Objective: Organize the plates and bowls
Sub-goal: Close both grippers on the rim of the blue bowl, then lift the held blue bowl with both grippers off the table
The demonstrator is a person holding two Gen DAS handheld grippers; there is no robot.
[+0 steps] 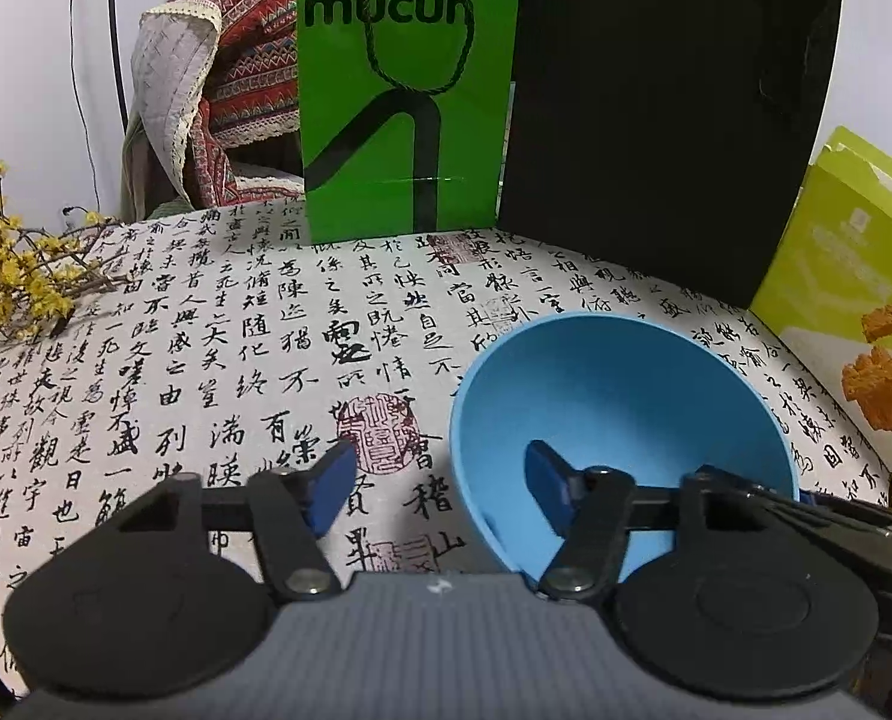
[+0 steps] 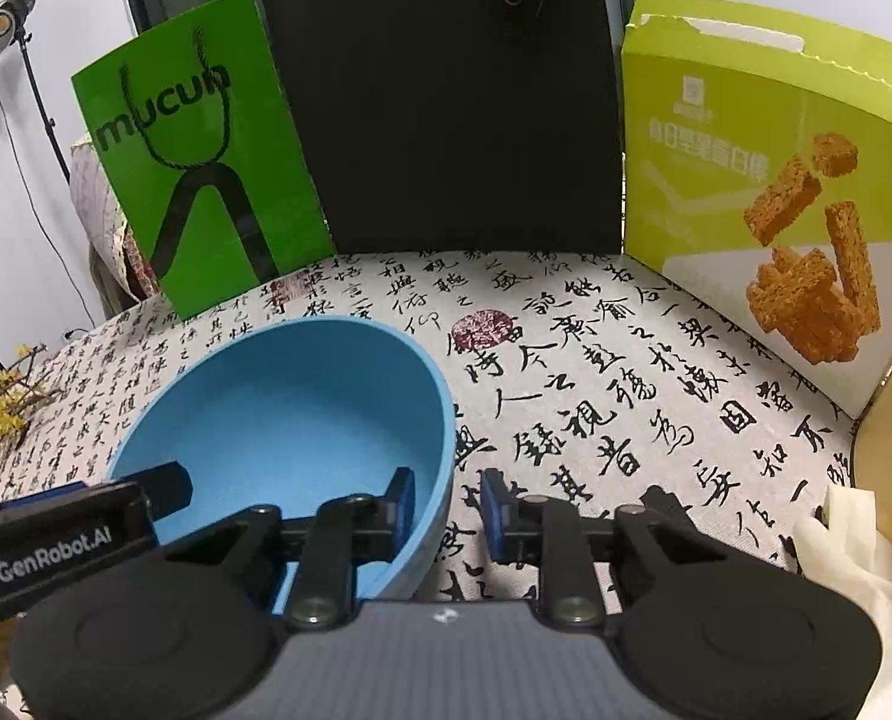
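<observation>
Blue plastic bowl sits on the calligraphy tablecloth in the left wrist view, in front of the black bag and to the right of the green bag. The left gripper straddles the bowl's left rim: one blue pad is inside the bowl, the other outside over the cloth. The jaws stand partly apart, with clear space between the outer pad and the bowl wall. Yellow flower twigs lie far left of the bowl.

From the right wrist view, the bowl lies left of centre, in front of the green bag. The right gripper straddles the bowl's right rim, its jaws drawn narrow, one pad inside and one outside; whether they press the wall I cannot tell. A snack box stands right of the bowl, and the left gripper reaches in at its left rim.
</observation>
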